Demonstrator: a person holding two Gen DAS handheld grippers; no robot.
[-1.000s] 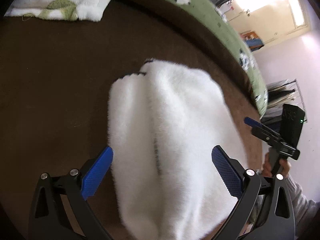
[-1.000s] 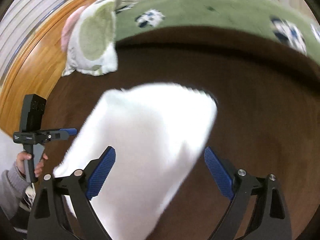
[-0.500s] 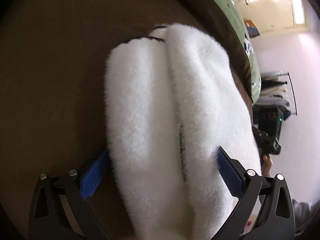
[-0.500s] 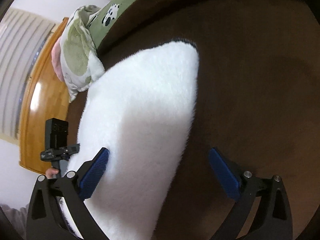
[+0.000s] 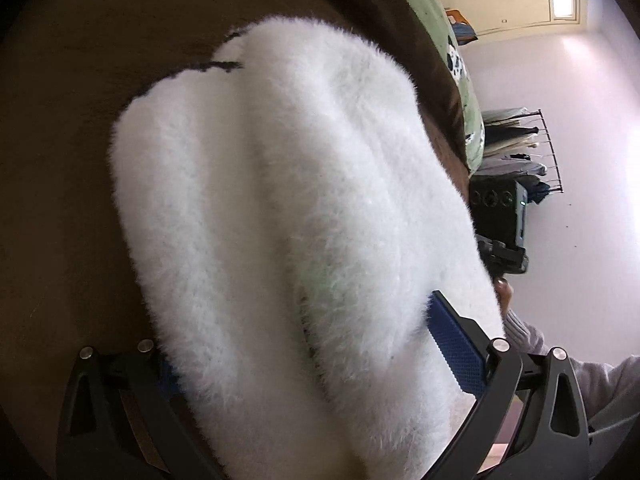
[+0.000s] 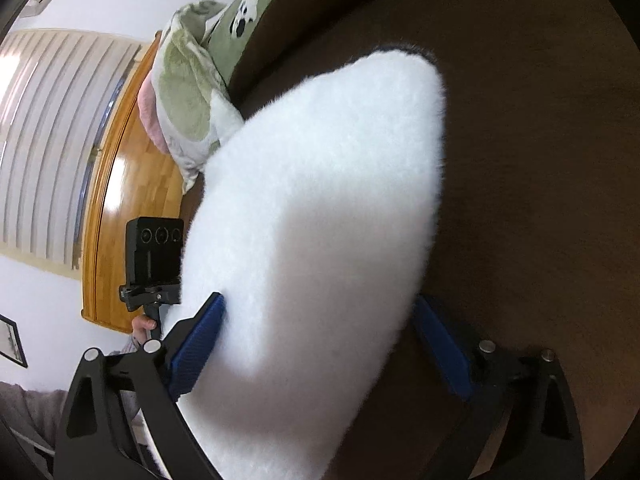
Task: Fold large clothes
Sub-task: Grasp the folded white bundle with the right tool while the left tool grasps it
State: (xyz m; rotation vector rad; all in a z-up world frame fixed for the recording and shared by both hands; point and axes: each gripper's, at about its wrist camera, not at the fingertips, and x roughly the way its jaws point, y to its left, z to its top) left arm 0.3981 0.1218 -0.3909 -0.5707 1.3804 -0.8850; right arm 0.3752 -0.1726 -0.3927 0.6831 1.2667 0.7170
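The white fluffy garment (image 5: 280,208) lies already bundled into a long, thick roll on the brown bed cover (image 5: 60,180), filling the centre of both wrist views and running from the lower edge up toward the upper middle of each frame; a dark trim shows at its far end. The left claw (image 5: 304,364) stands wide with the near end of the roll between its blue pads; the right-hand pad (image 5: 456,344) lies against the pile, while the left-hand pad is largely buried under the fur, so firm contact cannot be confirmed. The right claw (image 6: 316,344) is also wide, its jaws closing slightly, the garment between them; the left-hand pad (image 6: 196,344) touches the pile, the right-hand pad sits just clear. Judgement: the step in hand is seizing the near end to make the next fold. To do it well, both claws should bite deep enough to gather every layer, not merely the loose fur, and close at matching points so the roll lifts evenly. Risk: the thick, slippery pile may let inner layers slide and the bundle spread. A green patterned blanket (image 6: 188,92) lies at upper left, well apart.
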